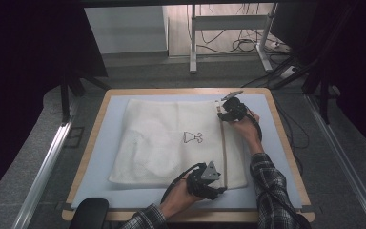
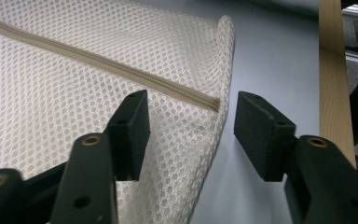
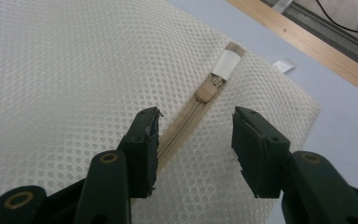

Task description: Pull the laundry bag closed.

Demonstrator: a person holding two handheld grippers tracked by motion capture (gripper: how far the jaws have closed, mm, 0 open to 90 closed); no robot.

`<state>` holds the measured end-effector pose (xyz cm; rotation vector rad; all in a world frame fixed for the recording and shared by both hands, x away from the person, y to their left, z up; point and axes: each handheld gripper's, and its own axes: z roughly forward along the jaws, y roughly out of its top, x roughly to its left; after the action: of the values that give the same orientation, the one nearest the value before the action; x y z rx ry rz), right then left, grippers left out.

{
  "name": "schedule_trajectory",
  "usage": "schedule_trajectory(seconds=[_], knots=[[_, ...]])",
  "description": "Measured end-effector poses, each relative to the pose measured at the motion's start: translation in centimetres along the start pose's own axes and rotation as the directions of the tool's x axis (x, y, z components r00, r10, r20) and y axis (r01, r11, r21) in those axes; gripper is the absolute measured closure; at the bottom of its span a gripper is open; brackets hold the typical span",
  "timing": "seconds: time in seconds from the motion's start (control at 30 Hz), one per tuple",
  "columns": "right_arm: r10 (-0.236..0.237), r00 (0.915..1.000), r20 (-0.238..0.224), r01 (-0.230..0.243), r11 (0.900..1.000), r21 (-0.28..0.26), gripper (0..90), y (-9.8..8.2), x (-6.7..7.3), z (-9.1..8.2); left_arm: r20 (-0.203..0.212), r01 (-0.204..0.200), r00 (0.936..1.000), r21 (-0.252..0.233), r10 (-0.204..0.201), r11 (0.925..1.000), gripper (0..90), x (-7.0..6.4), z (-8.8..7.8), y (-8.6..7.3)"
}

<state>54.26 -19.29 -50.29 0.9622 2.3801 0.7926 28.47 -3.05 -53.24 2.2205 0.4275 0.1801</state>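
A white mesh laundry bag (image 1: 167, 138) lies flat on the blue mat, with a small printed emblem (image 1: 192, 137) at its middle. A beige zipper (image 1: 224, 148) runs along its right side. My left gripper (image 1: 219, 190) is open at the bag's near right corner; in the left gripper view the zipper's end (image 2: 212, 101) lies between the jaws. My right gripper (image 1: 224, 116) is open at the far right corner, over the zipper. In the right gripper view the beige zipper pull (image 3: 205, 92) sits just beyond the jaws, below a white tab (image 3: 226, 63).
The blue mat (image 1: 276, 143) covers a wooden table (image 1: 283, 129). A dark rounded object (image 1: 89, 213) sits at the table's near left corner. A small white label (image 3: 283, 65) lies on the mat beyond the bag. Metal rails flank the table on the floor.
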Motion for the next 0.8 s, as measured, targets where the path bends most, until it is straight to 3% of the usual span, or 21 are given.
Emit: schedule_trajectory(seconds=[0.27, 0.8], knots=[[0.012, 0.9991, -0.04, -0.013, 1.0, -0.009, 46.1, -0.2, 0.4, -1.0, 0.004, -0.032, 0.9995, -0.001, 0.032, 0.9995, 35.3, 0.0, -0.7, 0.3], [0.039, 0.9941, -0.101, -0.042, 0.999, -0.029, 29.4, -0.2, 1.1, -2.6, 0.021, 0.003, 0.9998, -0.002, -0.003, 1.0, 20.4, 1.0, -2.1, -0.1]])
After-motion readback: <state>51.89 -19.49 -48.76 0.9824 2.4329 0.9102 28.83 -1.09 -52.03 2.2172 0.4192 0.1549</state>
